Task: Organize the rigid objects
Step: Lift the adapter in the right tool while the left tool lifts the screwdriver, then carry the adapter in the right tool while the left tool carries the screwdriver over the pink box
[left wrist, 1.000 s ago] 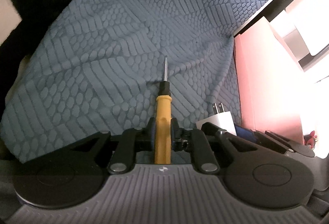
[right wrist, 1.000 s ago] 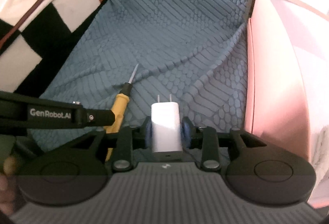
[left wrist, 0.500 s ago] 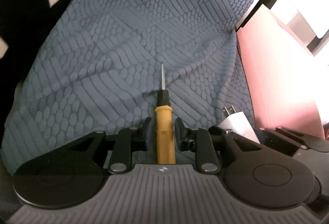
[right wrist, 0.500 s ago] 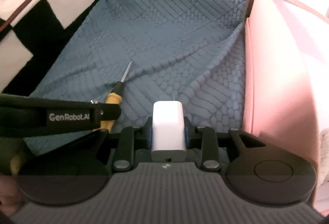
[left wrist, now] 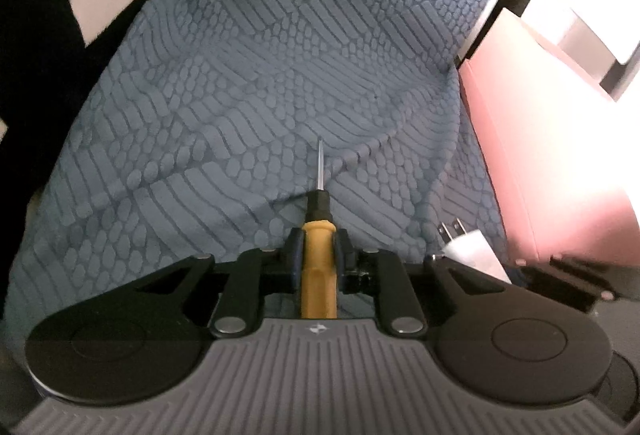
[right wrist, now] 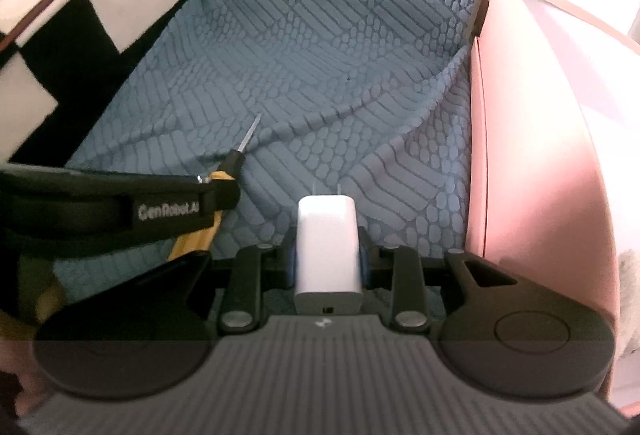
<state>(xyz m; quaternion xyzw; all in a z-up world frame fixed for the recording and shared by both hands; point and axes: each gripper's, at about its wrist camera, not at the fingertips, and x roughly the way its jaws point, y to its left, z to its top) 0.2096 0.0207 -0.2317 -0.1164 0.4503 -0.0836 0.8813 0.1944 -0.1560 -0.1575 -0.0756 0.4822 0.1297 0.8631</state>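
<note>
Left gripper (left wrist: 319, 255) jaws closing on the yellow-handled screwdriver (left wrist: 319, 267) between them, tip over the blue textured cloth (left wrist: 280, 75). Right gripper (right wrist: 327, 255) clamps the white charger (right wrist: 327, 251), beside the pink box (right wrist: 532, 163).

"GenRobot.AI" on left gripper (right wrist: 224, 191)

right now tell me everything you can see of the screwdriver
The screwdriver is small, with a mustard-yellow handle that looks like plastic, a black collar and a thin bare metal shaft ending in a fine tip. It sits lengthwise between the fingers of the left gripper, tip pointing away over the blue textured cloth. The jaws are closing, and the pads look pressed against both sides of the handle. The right wrist view shows it slanting up to the right beside the white plug adapter. The handle's rear end is hidden.
</note>
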